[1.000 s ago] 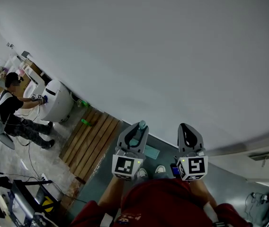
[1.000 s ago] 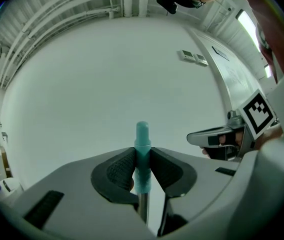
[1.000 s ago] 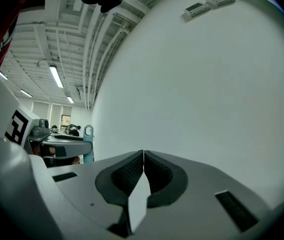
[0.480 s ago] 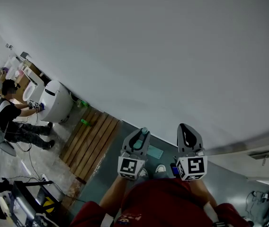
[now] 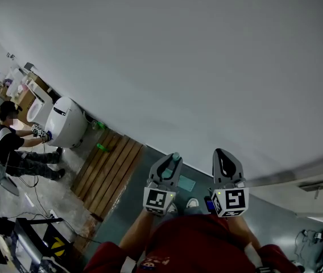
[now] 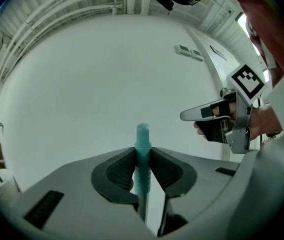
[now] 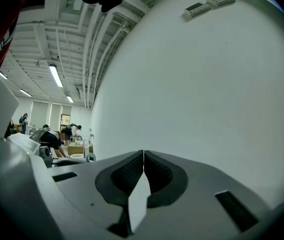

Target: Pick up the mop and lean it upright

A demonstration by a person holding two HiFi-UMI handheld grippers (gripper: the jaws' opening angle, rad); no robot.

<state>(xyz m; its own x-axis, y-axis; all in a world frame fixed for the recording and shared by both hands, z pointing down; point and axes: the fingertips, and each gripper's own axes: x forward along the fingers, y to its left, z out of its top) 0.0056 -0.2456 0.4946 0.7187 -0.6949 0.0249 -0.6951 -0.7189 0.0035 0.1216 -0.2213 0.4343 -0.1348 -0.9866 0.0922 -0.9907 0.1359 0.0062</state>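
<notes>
The mop's teal handle (image 6: 142, 156) stands upright between my left gripper's pads (image 6: 119, 169), its rounded tip poking above the jaws. My left gripper (image 6: 142, 151) is shut on it. In the head view that gripper (image 5: 170, 157) is held out level towards the white wall, with the handle tip (image 5: 175, 157) at its front. A pale teal flat pad (image 5: 183, 182) lies on the floor beneath it. My right gripper (image 5: 225, 155) hangs beside it to the right, shut with nothing in it; its pads (image 7: 132, 171) meet edge to edge. It also shows side-on as the right gripper (image 6: 184, 116).
A large white wall (image 5: 207, 67) fills the space ahead. A wooden slatted platform (image 5: 107, 172) lies on the floor to the left, with a green bottle (image 5: 103, 147) at its edge. Further left are a white rounded unit (image 5: 65, 121) and a crouching person (image 5: 13, 144).
My left gripper has sunk a little with the mop handle in it. The right gripper has kept still. The crouching person at the far left has shifted.
</notes>
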